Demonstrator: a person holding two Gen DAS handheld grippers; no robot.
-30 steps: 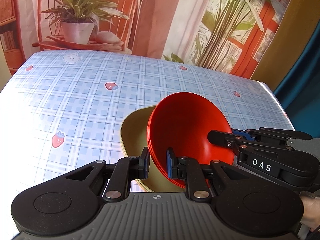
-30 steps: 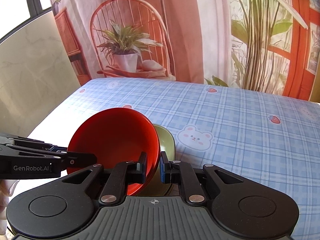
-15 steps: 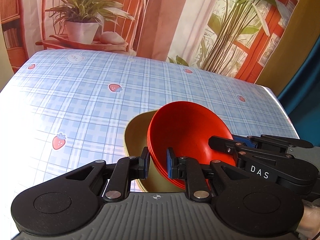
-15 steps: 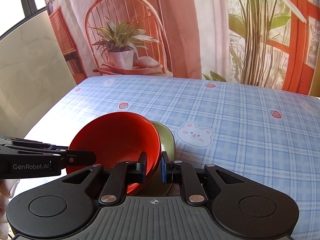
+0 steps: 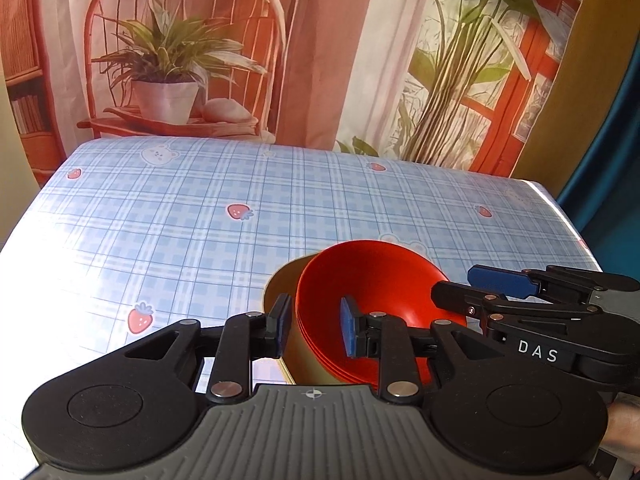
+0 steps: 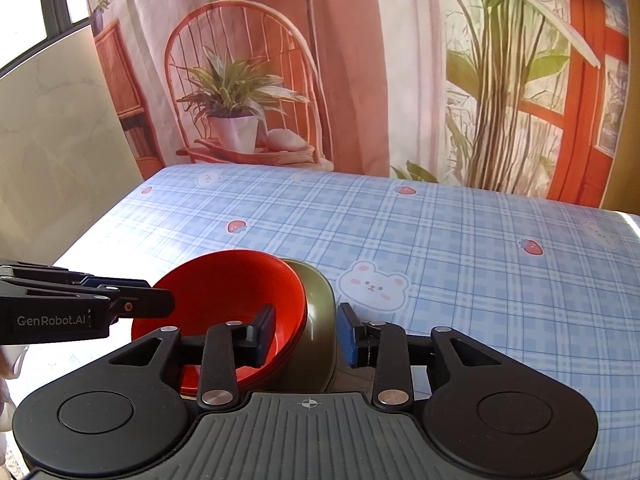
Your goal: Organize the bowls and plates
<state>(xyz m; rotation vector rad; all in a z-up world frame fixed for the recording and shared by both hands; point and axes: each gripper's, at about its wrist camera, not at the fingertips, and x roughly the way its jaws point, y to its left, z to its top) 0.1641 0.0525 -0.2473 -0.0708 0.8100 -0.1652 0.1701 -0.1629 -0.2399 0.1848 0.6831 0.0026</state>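
A stack of red bowls [image 5: 380, 280] sits nested in an olive-green dish [image 5: 282, 280] on the blue checked tablecloth [image 5: 200, 220]. My left gripper [image 5: 314, 330] straddles the stack's near left rim. Its jaws are opening, and the pads stand clear of the rim between them. In the right wrist view my right gripper [image 6: 306, 336] straddles the right rims of the red bowls [image 6: 224, 292] and the olive dish [image 6: 320, 320]. Its jaws are opening too, with neither pad pressing. Each gripper shows in the other's view: the right gripper [image 5: 454, 284] and the left gripper [image 6: 158, 294].
The tablecloth [image 6: 480, 260] carries strawberry and bear prints and stretches away behind the dishes. A printed backdrop of a chair, potted plants and a window hangs past the far edge. The table's left and right edges lie close by.
Both grippers were shut on the rims and now have their jaws spread apart, releasing them. The bowls and dish sit lower and less tilted than before.
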